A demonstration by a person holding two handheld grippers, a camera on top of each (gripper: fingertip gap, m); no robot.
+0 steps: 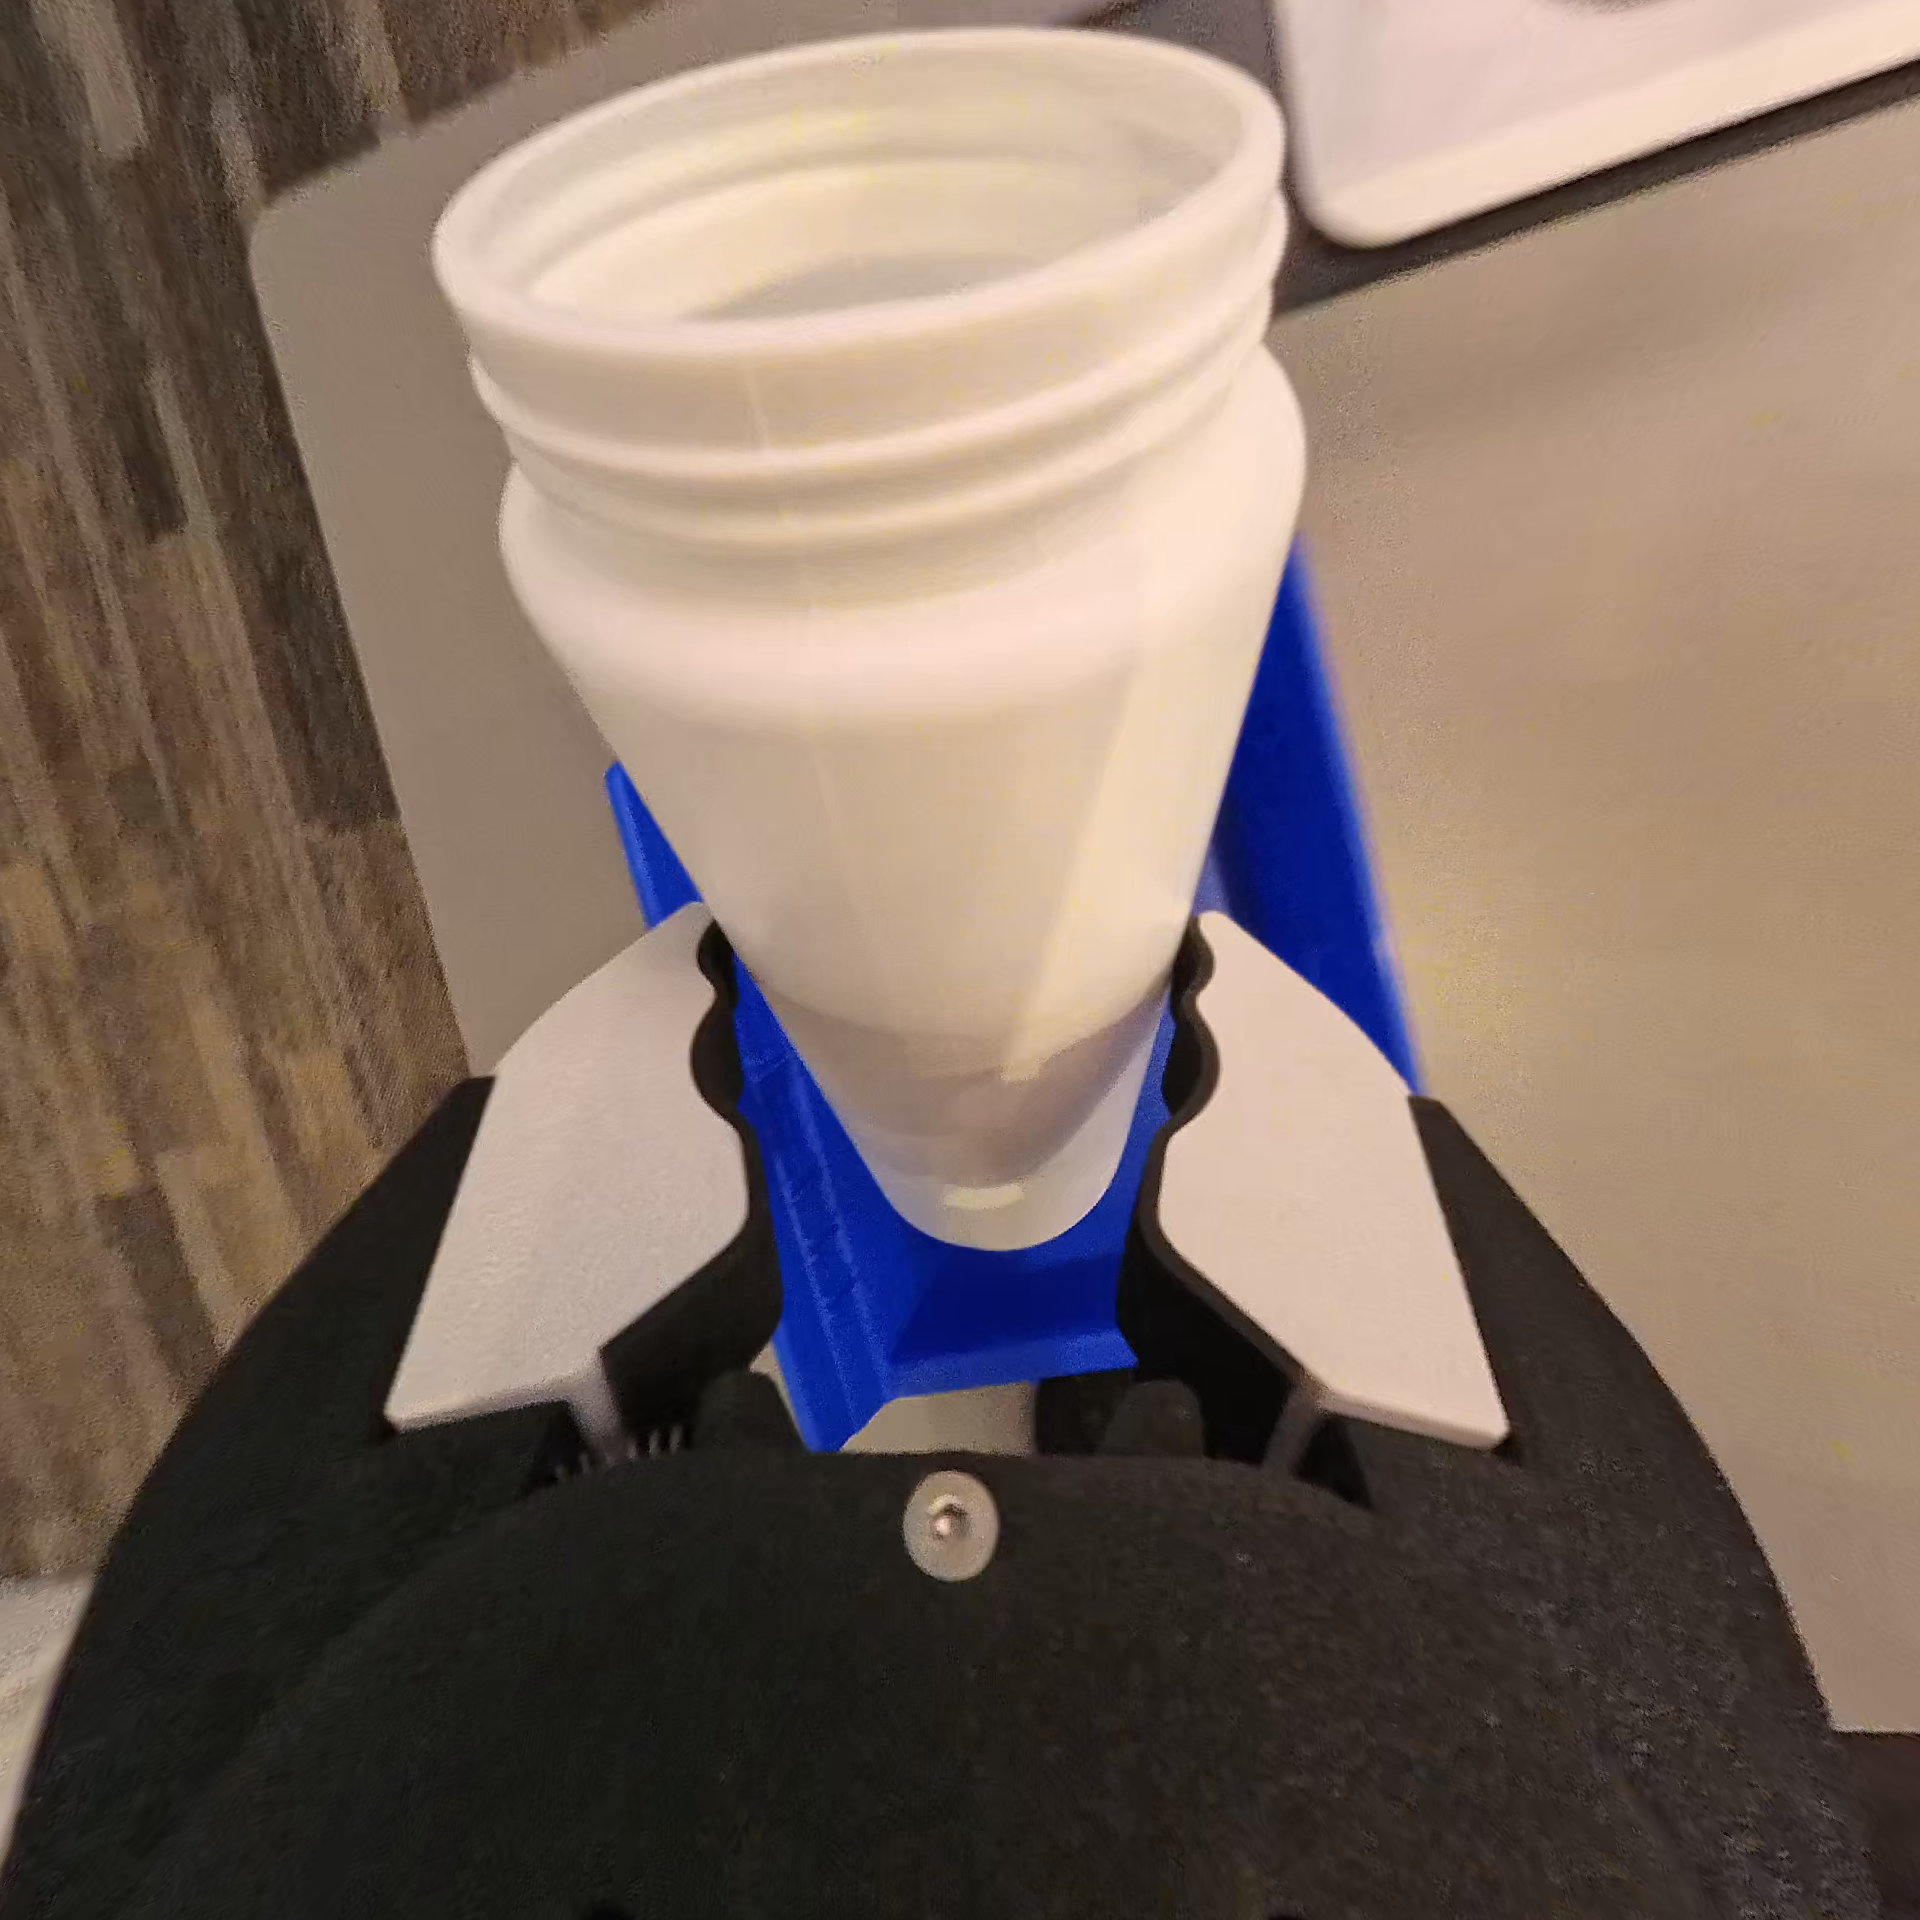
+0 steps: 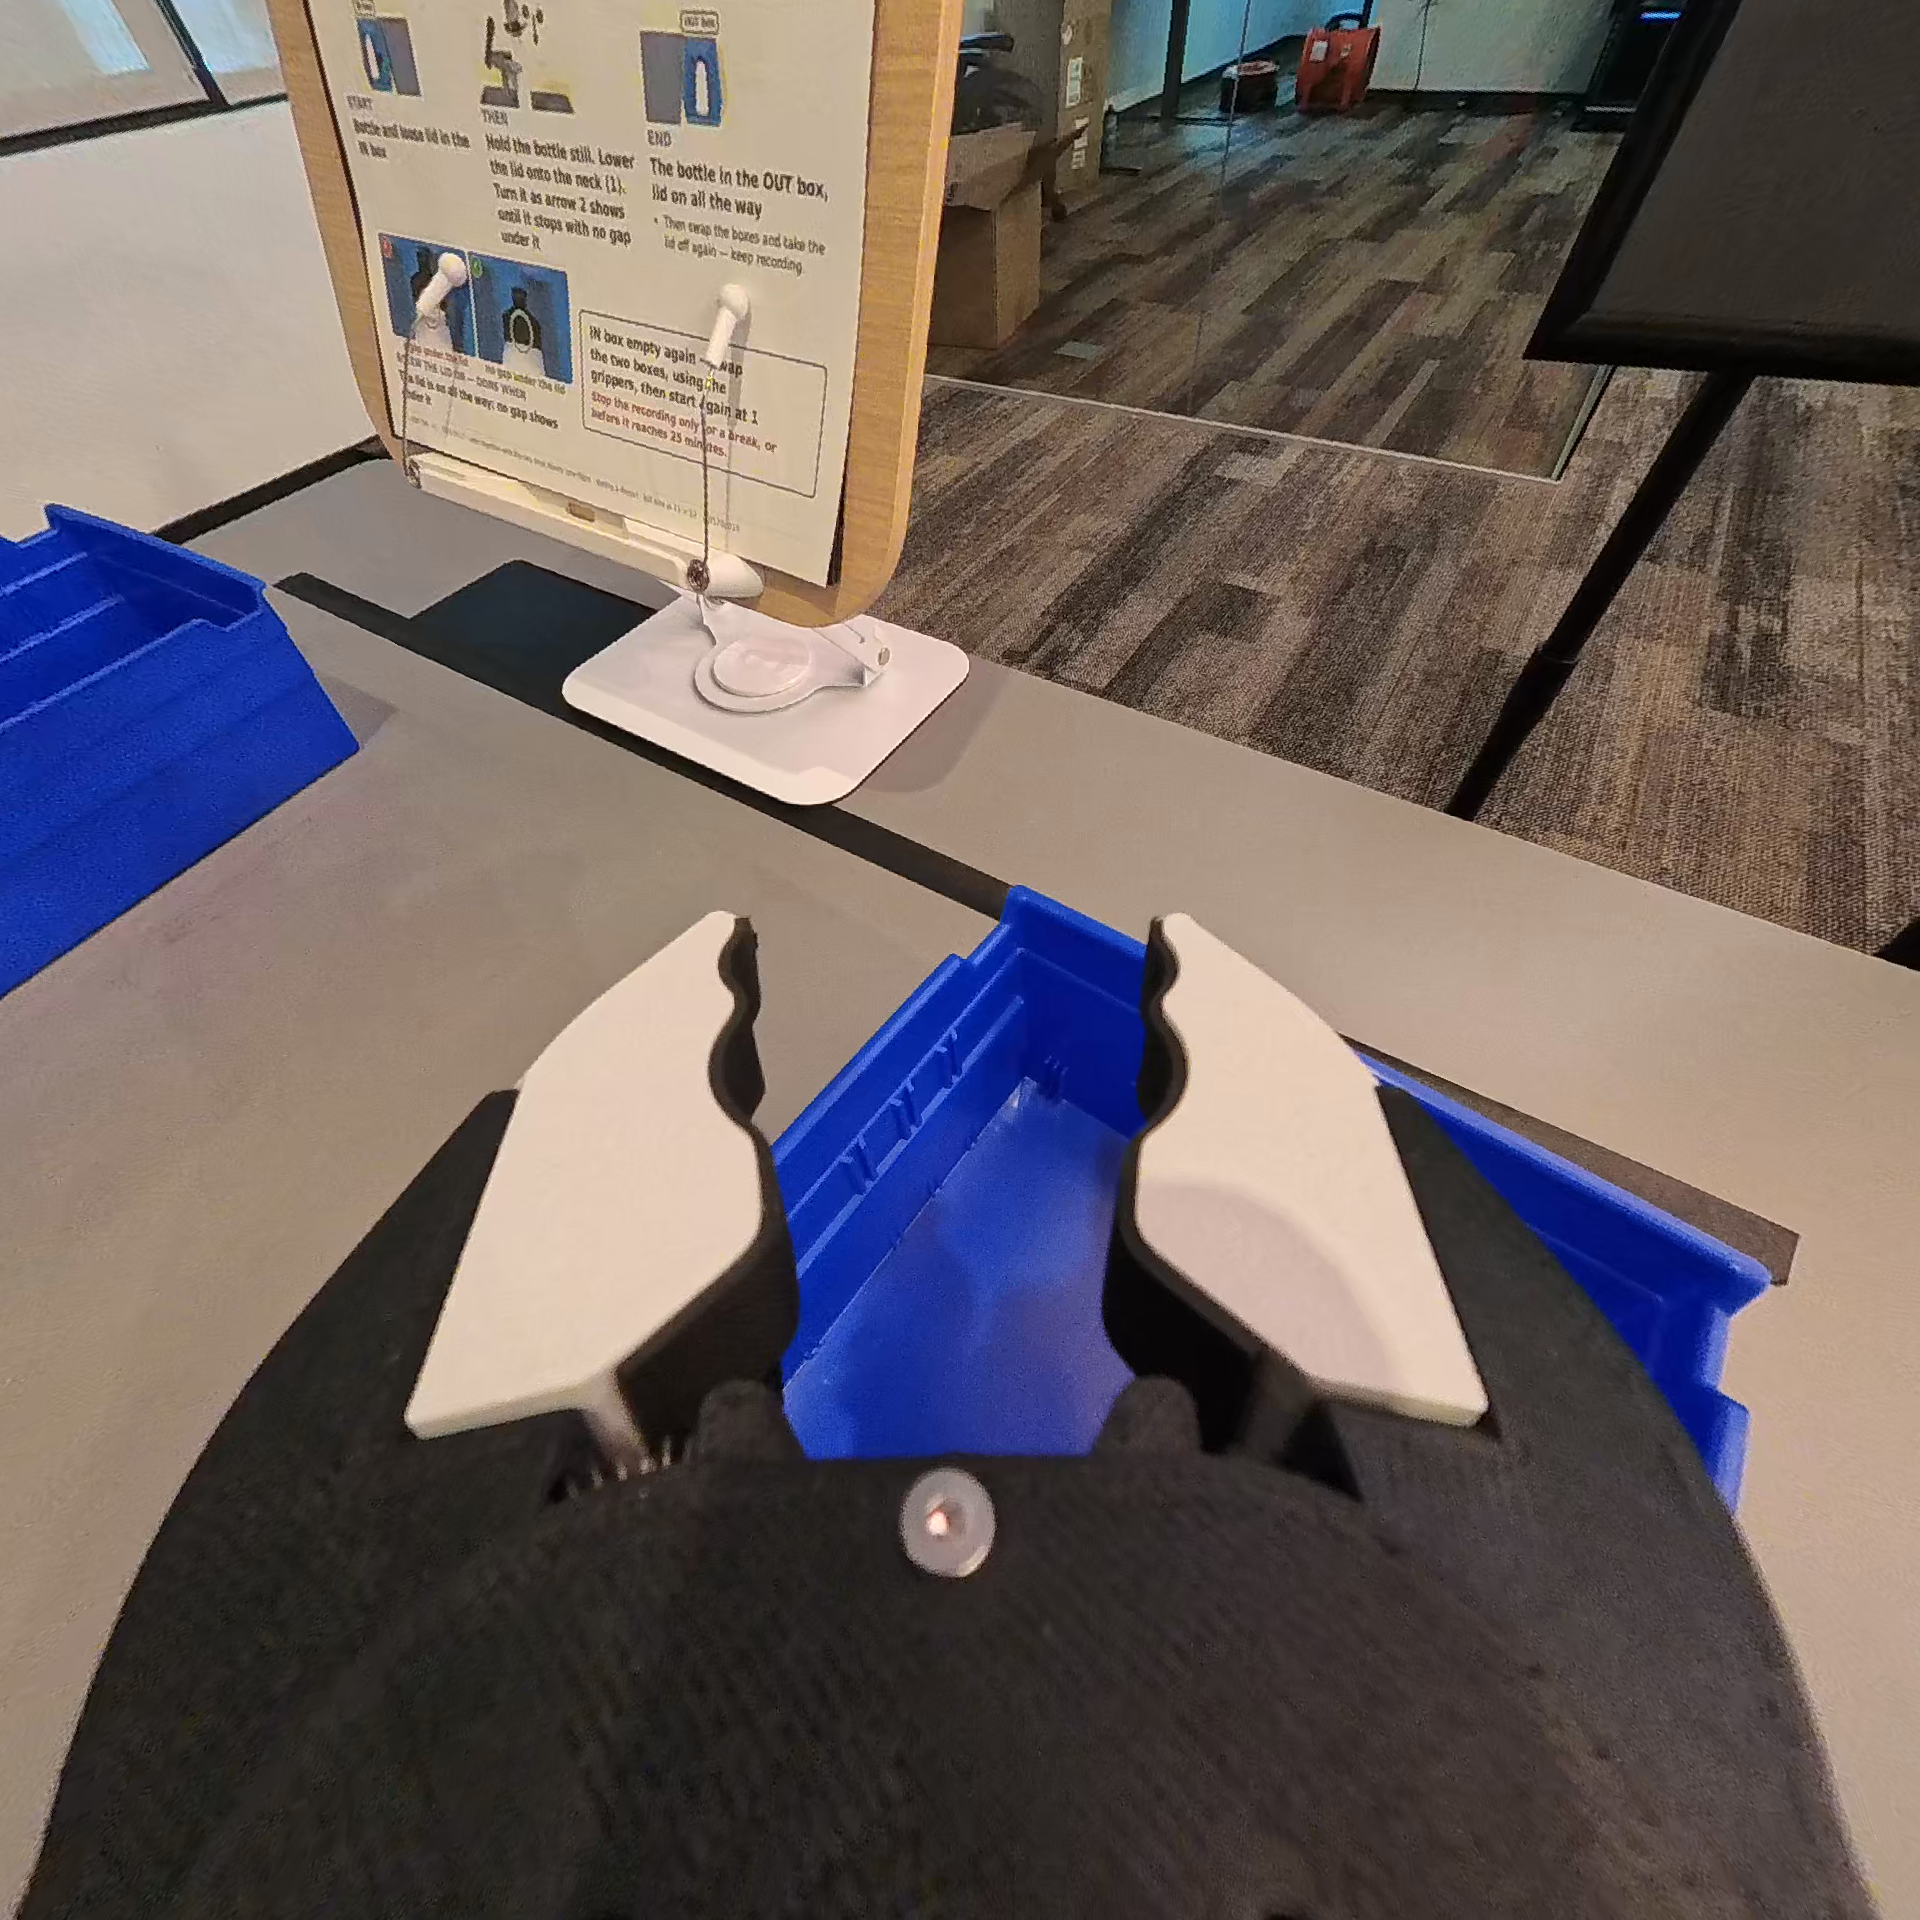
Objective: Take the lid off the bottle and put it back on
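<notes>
Left wrist view fills its centre with the lidless white bottle (image 1: pixel 883 623), seemingly light, rigid, slick plastic, clamped low by the left gripper (image 1: pixel 951 1039); the right gripper (image 2: pixel 951 1039) gapes empty.

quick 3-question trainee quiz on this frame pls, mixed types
1. True or false: the white bottle has its lid on.
2. What does the left gripper grip? A) bottle B) lid C) nothing
3. Fill in: the right gripper hangs open over a ____ bin.

Key: 1 false, the threaded mouth is open and no lid shows in either view. 2 A, low on its body, over another bin. 3 blue.
</notes>
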